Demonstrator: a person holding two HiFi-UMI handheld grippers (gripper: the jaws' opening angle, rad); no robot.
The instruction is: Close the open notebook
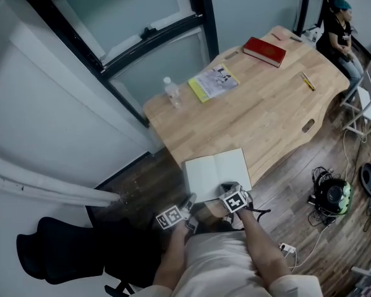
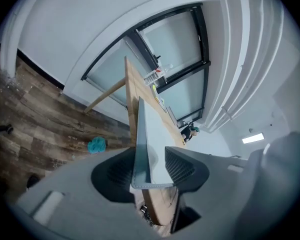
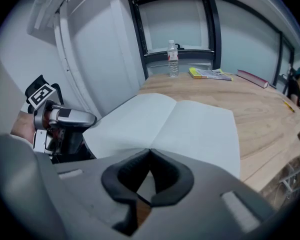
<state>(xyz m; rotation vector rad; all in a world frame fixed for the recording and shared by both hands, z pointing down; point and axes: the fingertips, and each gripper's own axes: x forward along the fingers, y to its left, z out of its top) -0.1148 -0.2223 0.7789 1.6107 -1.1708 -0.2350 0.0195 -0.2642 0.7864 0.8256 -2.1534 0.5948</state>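
Left gripper is sitting at the outer left edge of the notebook, pads clamped on the left half. That half is filling the gap between them, and they are pressing by the look of it. Right gripper is resting with tips together, nothing between them, at the near end of the fold. Touching the paper or just above it, cannot tell.

Notebook is lying open at the near edge of the desk, fold running straight away from the person, right half lying flat on the wood.

Judgement: closing is turning on that fold as hinge. Left half is needing to swing up and over to the right, so left gripper is the one placed for it. Right gripper is sitting in the sweep path and is likely needing to clear off first.
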